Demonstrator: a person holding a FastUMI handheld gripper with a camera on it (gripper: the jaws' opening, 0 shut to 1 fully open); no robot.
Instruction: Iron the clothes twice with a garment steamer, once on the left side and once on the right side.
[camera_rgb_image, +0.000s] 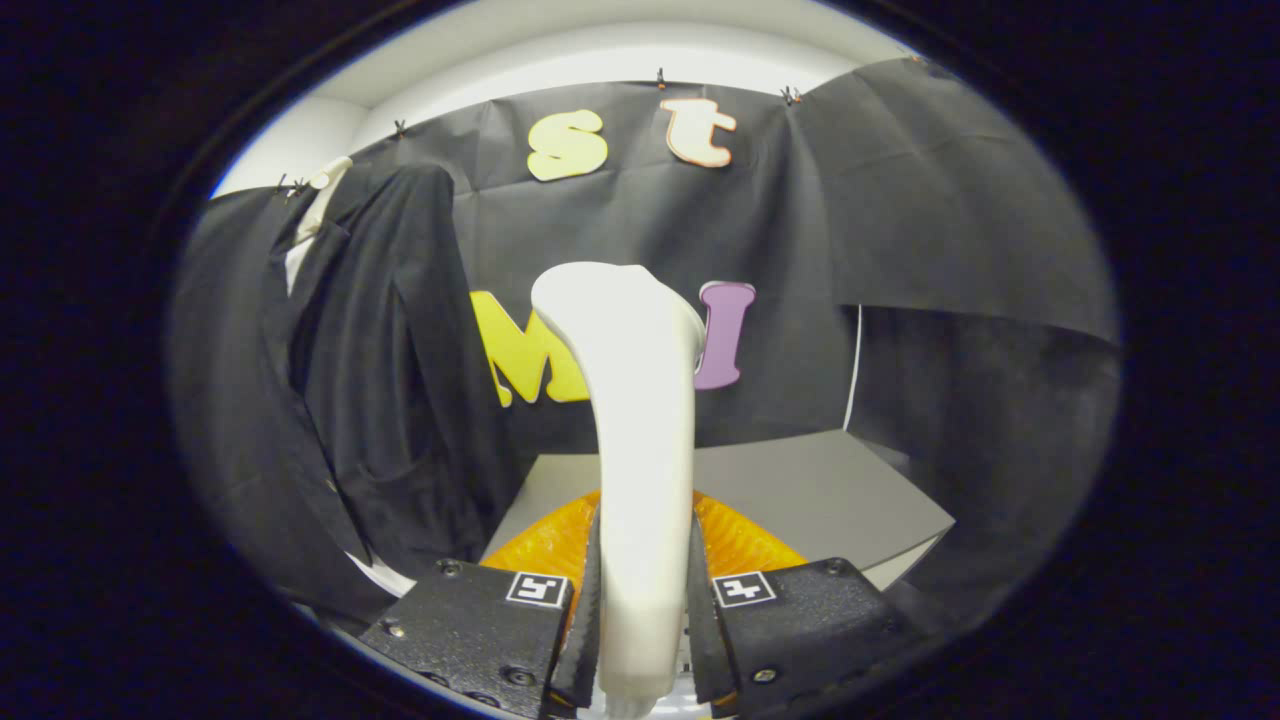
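Steamer clamped upright in my fingers, garment hanging ahead to the left.

My gripper (643, 610) is closed on the white garment steamer (640, 440): both fingers (585, 620) press against the lower handle, one on each flank, with no gap visible on either side. The steamer stands upright between them, its handle rising straight ahead and widening into a rounded head that leans slightly left. Just beyond my fingers, behind the handle, an orange ribbed piece (745, 540) shows on both sides. Past it lies a grey table (830, 490), its surface level and my fingers held low over its near edge. Farther on and to the left, a dark jacket (380, 380) hangs against the booth wall, well apart from the steamer head, with a pale collar (312, 215) showing at its top.
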